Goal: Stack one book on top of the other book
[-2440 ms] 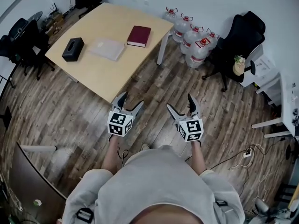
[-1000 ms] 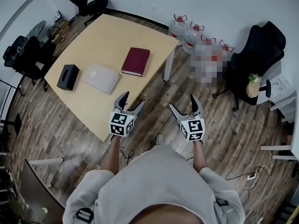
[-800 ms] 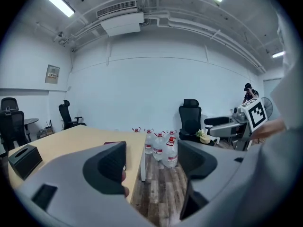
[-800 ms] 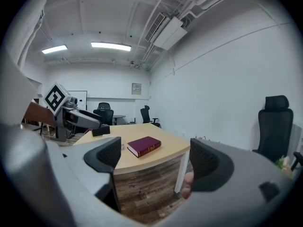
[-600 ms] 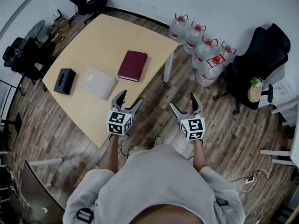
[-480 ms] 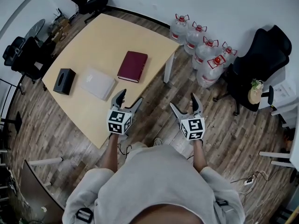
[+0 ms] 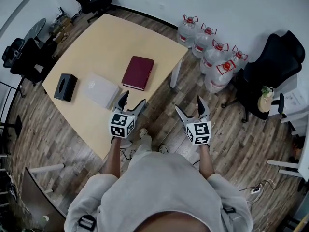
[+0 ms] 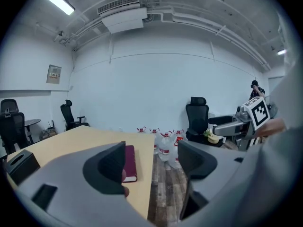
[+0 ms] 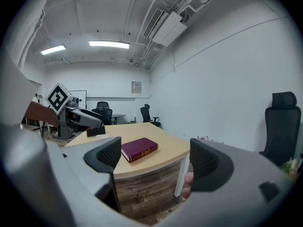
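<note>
- Head view: both books lie flat on the wooden surface (image 7: 108, 35). The maroon book (image 7: 138, 73) is toward the near-right corner. The pale book (image 7: 100, 90) is just to its left, and the two are apart, not touching. A black box (image 7: 65, 87) sits farther left.
- Head view: my left claw (image 7: 133, 99) hovers over the near edge of the surface with its jaws spread and nothing in them. My right claw (image 7: 189, 105) is out over the floor, short of the surface, also spread and empty.
- Left gripper view: the left claw (image 8: 151, 163) has a clear gap between its jaws, and through it I see floor and the surface edge. The maroon book (image 8: 130, 162) lies beyond the left jaw, spine toward me.
- Right gripper view: the right claw (image 9: 154, 162) gapes wide with nothing gripped. The maroon book (image 9: 138, 149) shows between the jaws but well ahead, near the rounded corner of the surface (image 9: 175, 148).
- Handling, as I judge it: the maroon book looks like a stiff hardcover with some heft and a smooth cover. I would pinch it across its thickness at the middle of a long edge or the spine, so it doesn't droop or fall open.
- The pale book looks thinner and possibly glossy, so it may slide. I think it is better left as the base.
</note>
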Tool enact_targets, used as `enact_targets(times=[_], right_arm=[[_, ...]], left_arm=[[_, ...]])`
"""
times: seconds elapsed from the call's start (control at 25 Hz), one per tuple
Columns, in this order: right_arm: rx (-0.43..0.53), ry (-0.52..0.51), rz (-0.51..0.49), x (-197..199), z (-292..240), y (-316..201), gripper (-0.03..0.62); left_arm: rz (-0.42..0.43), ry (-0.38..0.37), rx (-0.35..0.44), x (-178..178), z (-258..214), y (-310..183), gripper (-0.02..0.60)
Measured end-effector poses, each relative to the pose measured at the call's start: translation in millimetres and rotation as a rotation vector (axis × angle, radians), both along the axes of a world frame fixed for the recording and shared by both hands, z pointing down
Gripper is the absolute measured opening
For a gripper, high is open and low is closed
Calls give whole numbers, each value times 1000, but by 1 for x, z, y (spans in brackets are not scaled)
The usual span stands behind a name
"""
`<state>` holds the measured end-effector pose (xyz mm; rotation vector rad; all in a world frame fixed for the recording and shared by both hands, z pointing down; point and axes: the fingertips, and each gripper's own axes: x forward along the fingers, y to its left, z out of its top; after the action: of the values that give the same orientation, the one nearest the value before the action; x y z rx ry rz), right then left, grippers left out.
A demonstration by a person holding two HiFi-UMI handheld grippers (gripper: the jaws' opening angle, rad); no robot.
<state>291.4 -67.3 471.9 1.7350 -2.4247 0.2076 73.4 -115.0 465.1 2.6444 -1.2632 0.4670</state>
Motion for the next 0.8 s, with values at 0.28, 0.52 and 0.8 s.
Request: enact_targets(times=[0.28,0.52,0.8], right_arm=[[-8,14,10,-14,4,-42,445],[-14,26,15,-37,0,-85,445],[-32,37,21,-66,-2,-122,445]], left_arm=[[11,11,-3,-16,7,-47,347],[18,26,-9,-37,9,-94,347],[24,48,-32,-66,16,-133,347]])
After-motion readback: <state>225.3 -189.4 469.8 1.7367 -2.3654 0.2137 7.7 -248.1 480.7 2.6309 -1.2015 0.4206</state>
